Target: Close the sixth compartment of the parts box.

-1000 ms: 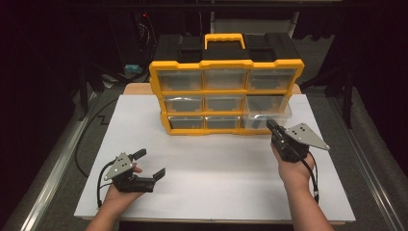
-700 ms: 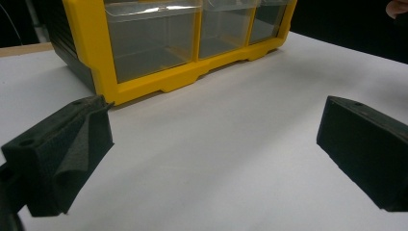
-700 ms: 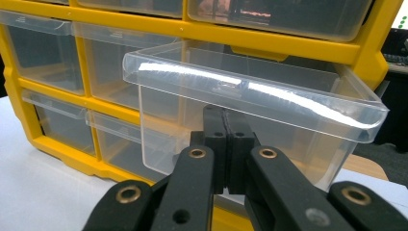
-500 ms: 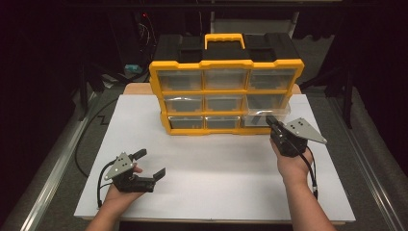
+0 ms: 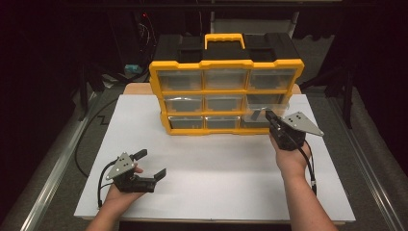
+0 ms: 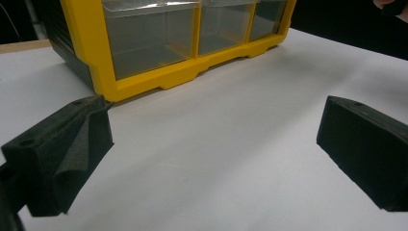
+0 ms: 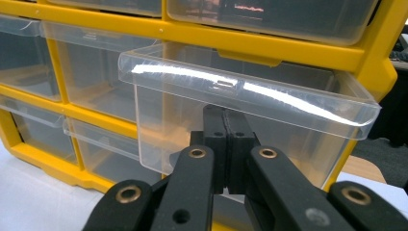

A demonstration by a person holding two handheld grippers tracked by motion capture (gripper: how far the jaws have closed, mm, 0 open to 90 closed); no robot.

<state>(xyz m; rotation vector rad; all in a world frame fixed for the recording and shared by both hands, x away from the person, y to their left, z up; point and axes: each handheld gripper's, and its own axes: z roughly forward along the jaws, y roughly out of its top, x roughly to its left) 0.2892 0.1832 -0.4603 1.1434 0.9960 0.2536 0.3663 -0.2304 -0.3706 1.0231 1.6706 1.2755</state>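
The clear drawer (image 7: 250, 110) juts partway out of the yellow organizer (image 5: 226, 67), in the middle row at its 3 o'clock end. The right claw (image 7: 225, 139) is closed just under the drawer's lip; whether it pinches plastic I cannot tell. A hard tug could slip off or drag the cabinet across the table (image 5: 216, 163). The left claw (image 5: 151, 163), at 7 o'clock, gapes idle, bracing nothing.

My right claw (image 7: 225, 144) is matt black plastic with brass-coloured rivets; my left claw (image 6: 211, 154) wears rough, matt black foam pads. The drawer (image 7: 240, 120) is clear, glossy plastic, its cabinet (image 5: 226, 91) smooth yellow plastic. The counter (image 5: 216, 168) looks like matt white sheet.
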